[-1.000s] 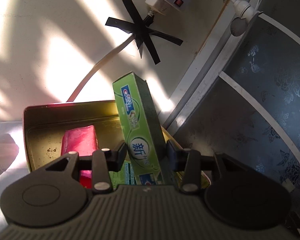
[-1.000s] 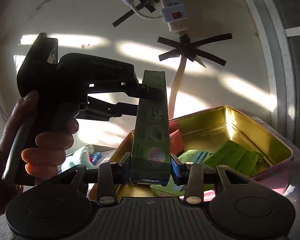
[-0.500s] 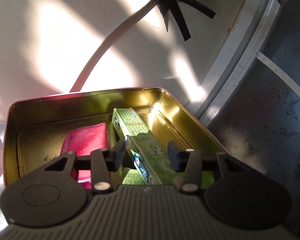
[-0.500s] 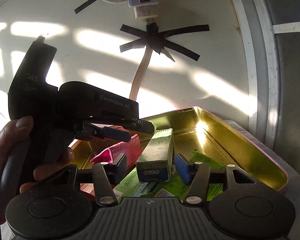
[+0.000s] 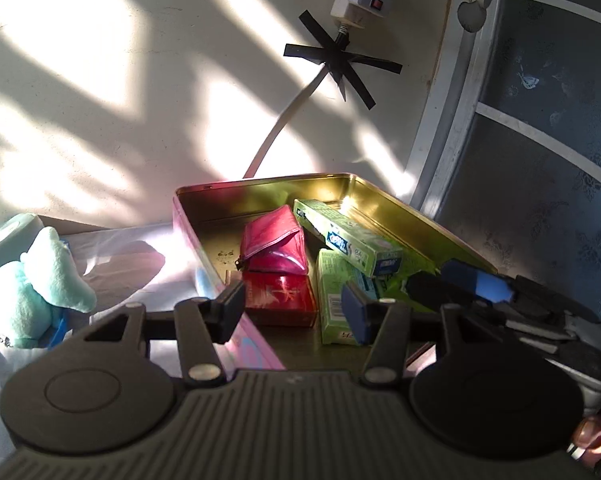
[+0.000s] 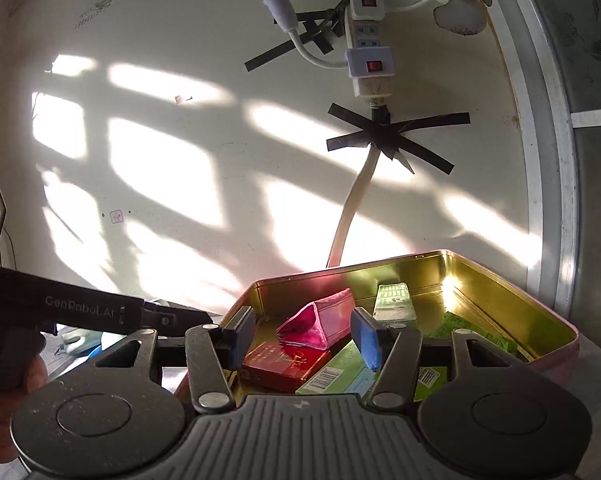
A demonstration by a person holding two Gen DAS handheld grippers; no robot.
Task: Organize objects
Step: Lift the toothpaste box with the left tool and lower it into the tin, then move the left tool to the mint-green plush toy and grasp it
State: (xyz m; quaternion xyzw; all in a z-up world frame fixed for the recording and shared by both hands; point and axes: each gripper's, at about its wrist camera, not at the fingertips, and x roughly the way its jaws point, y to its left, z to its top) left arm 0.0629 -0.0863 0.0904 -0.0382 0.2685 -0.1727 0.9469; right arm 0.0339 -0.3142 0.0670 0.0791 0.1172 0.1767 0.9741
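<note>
Currently, far left in the left wrist view, a teal plush toy (image 5: pixel 32 276) lies on the white cloth (image 5: pixel 132 256), well outside the tin (image 5: pixel 260 192); I'd judge it the next item to collect. Left gripper (image 5: pixel 292 308) has just been opening: released, nothing between the jaws, hovering at the tin's near edge. Inside the tin, left to right: pink pouch (image 5: pixel 274 242) resting on a red box (image 5: pixel 280 298), then a green box (image 5: pixel 336 300), then the toothpaste box (image 5: pixel 348 240) lying on top, long axis running diagonally from the back wall toward the near right, printed end flap facing near right. Right gripper (image 6: pixel 302 338) also released after opening, empty, over the tin's near side; from this camera the toothpaste box (image 6: pixel 392 300) points away toward the back wall. For the step in hand: back both grippers straight out without clipping the stacked boxes, then swing left for the plush toy.
</note>
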